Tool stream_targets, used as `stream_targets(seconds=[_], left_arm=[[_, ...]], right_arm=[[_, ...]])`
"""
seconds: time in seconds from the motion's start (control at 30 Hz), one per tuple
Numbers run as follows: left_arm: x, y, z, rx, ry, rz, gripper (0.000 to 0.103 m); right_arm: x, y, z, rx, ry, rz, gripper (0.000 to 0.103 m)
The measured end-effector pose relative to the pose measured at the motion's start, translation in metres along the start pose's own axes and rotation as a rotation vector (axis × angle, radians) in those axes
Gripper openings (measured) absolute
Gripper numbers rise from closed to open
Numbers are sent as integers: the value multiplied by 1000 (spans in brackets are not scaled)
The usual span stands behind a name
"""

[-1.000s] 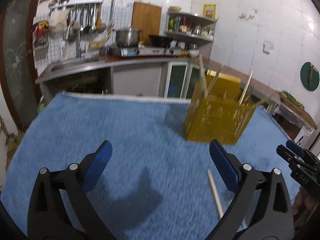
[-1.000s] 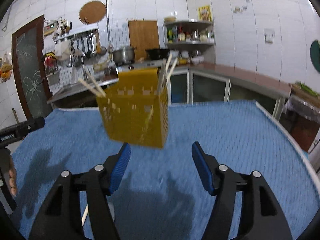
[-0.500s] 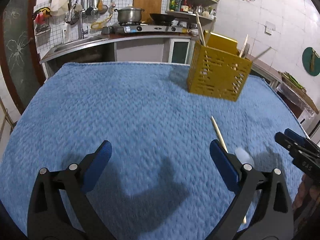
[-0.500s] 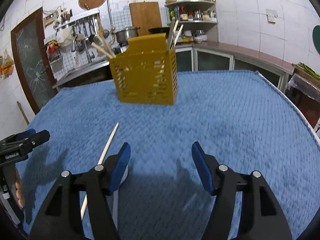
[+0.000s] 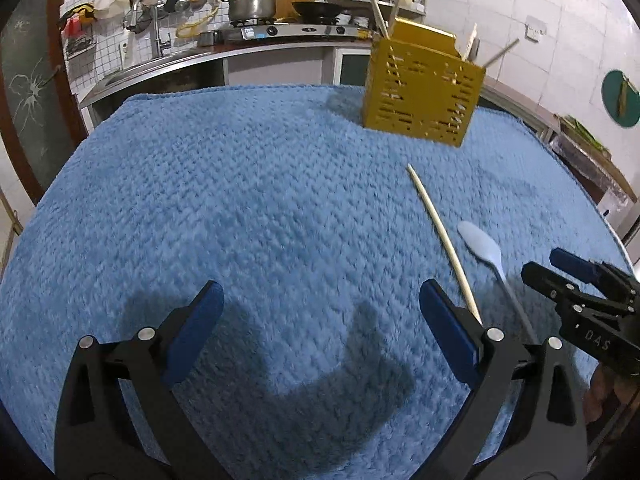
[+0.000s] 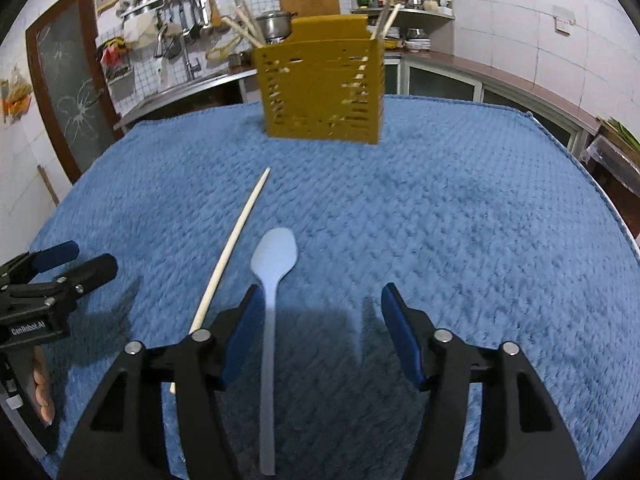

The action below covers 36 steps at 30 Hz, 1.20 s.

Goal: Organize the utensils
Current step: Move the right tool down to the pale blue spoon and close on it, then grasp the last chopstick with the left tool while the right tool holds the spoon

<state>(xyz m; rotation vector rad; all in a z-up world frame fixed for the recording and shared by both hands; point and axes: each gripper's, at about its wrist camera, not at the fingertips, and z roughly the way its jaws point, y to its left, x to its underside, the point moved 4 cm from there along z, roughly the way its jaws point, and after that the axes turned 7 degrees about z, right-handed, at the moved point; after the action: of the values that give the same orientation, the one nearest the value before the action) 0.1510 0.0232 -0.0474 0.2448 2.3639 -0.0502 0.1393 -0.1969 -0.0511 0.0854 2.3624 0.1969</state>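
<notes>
Two loose utensils lie on the blue towel [image 6: 460, 208]: a wooden chopstick [image 6: 234, 244] and a pale plastic spoon [image 6: 272, 264], side by side and close together; whether they touch cannot be told.

Hidden or unclear:
- Chopstick's near end runs behind the right gripper's [image 6: 320, 332] left finger; in the left wrist view its near end disappears behind the right finger of the left gripper [image 5: 320, 336].
- Spoon handle passes between the right gripper's fingers, close to the left pad. Contact with that pad cannot be confirmed.
- Both views are motion-blurred; contents of the yellow slotted holder [image 6: 322, 92] read only as several wooden sticks poking out of the top. Inner compartments not visible.
- A person's fingers [image 6: 40, 384] show only at the left picture edge, below the left gripper body.

Gripper states:
- Right: jaws have just been closing somewhat, still apart, spoon handle between them, not clamped.
- Left: fingers spread wide, nothing between them, only towel below.

Surroundings: holder stands upright at the far side of the towel, well apart from the loose utensils. Chopstick tip points toward it. Behind: kitchen counter with stove [image 5: 280, 32], steel pot [image 5: 250, 6], hanging utensils, sink tap, corner shelf with bottles, white tiled wall.
</notes>
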Motion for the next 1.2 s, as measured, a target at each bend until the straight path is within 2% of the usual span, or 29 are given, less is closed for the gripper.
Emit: stream_targets(seconds=[0.1, 0.17, 0.5, 0.63, 0.9, 1.07, 1.2], left_arm=[[0, -1, 1, -8, -2, 2, 95], [0, -1, 2, -4, 0, -4, 95], [2, 1, 11, -1, 27, -20, 95], [-1, 0, 13, 1, 35, -35, 95], [-22, -13, 16, 27, 39, -24, 95], [-42, -31, 33, 38, 60, -20, 94], [-53, -46, 53, 43, 93, -10, 88]], right_arm=[[1, 6, 6, -2, 34, -19, 52], [4, 10, 12, -2, 56, -36, 45], [4, 19, 30, 6, 92, -42, 33], [-1, 19, 35, 12, 89, -35, 8], [-16, -5, 31, 2, 73, 8, 7], [-29, -29, 32, 24, 73, 40, 7], [-39, -51, 32, 40, 64, 66, 7]])
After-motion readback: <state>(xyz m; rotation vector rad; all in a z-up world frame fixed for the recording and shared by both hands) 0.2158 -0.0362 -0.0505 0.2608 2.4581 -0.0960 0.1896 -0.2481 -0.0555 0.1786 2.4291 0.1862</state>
